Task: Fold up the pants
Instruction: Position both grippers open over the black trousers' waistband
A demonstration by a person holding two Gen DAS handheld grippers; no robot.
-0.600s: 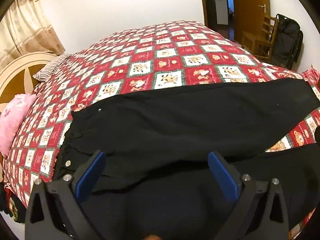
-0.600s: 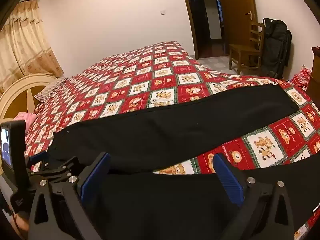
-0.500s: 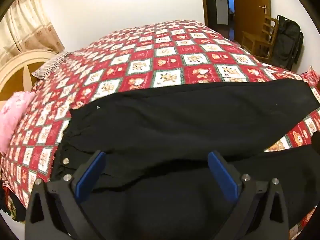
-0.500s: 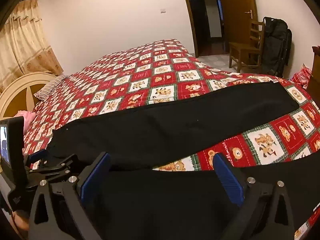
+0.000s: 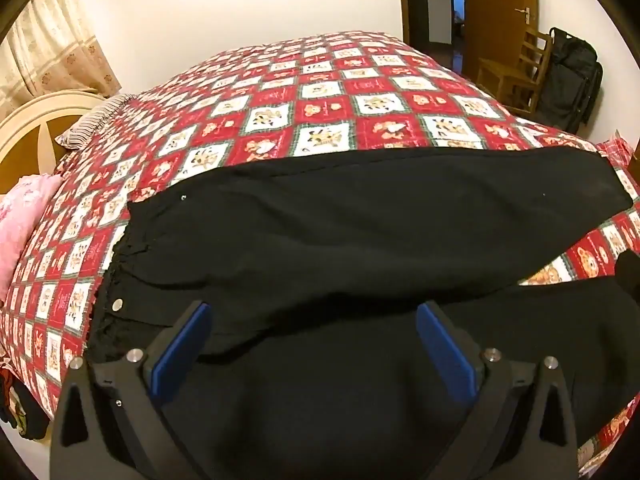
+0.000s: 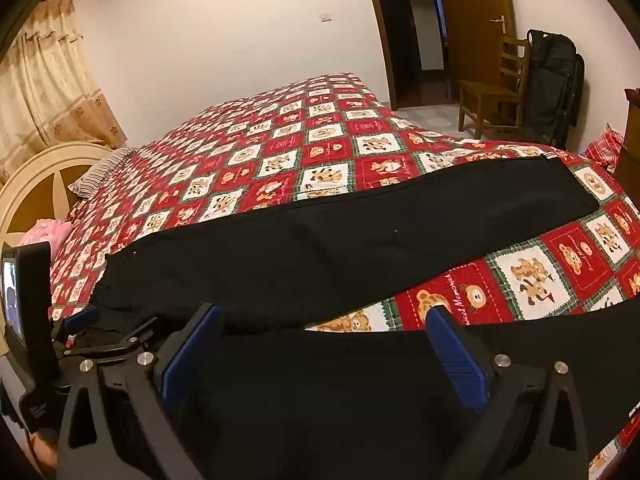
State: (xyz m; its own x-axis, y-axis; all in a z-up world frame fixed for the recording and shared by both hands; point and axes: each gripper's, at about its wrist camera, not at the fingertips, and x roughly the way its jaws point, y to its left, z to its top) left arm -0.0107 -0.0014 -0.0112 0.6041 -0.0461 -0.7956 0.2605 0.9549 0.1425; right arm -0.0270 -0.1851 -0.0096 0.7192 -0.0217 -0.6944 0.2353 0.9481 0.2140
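Black pants [image 5: 360, 232] lie spread flat across the near side of the bed, on a red-and-white checked bedspread [image 5: 320, 92] printed with little bears. The waistband, with its gathered edge and a silver snap [image 5: 117, 303], sits at the left end; the two legs run off to the right and part there, showing a wedge of bedspread between them.

The left gripper [image 5: 312, 320] hangs tilted down over the near leg close to the waist, jaws spread wide. Both blue pads [image 5: 182, 350] stand clear, with black cloth below them but nothing pinched.

The right gripper [image 6: 322, 322] tilts down above the near leg too, further along, right where the fork between the legs begins. Its jaws are also wide apart and grip nothing. From this side the left gripper shows at the far left edge, its small screen lit.

At the head of the bed there is a cream headboard [image 6: 36, 176], a striped pillow [image 6: 102, 170] and something pink [image 5: 20, 216]. Over by the wooden door [image 6: 476, 20], a wooden chair [image 6: 496, 88] stands beside a black bag [image 6: 554, 88] against the wall. Patterned curtains [image 6: 44, 84] hang at the left.
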